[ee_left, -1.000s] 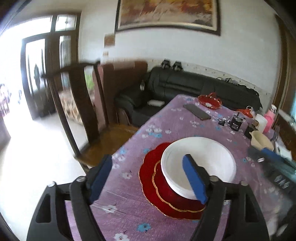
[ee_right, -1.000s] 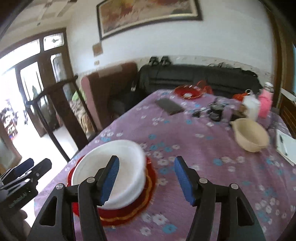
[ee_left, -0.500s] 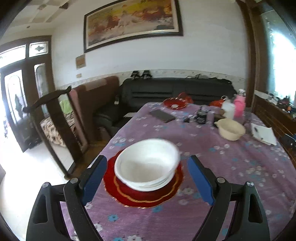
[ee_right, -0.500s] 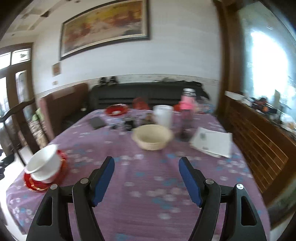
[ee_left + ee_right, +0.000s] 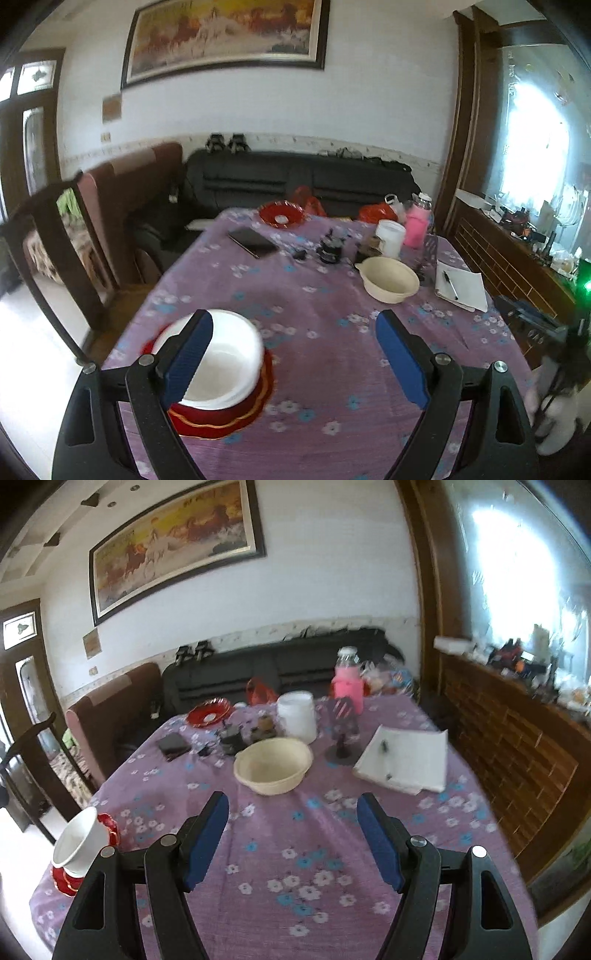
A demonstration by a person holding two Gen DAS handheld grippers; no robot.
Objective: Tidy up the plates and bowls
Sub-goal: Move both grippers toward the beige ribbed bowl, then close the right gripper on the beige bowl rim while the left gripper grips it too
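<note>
Place: I'm looking at a home living-dining room.
Signs: black sofa, framed horse painting, dining table under a flowered purple cloth, wooden chair.

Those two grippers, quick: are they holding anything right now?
Left gripper: jaws open, holding nothing.
Right gripper: jaws open, holding nothing.

You see a white bowl sitting upright on a red gold-rimmed plate, with a cream bowl upright well apart.
</note>
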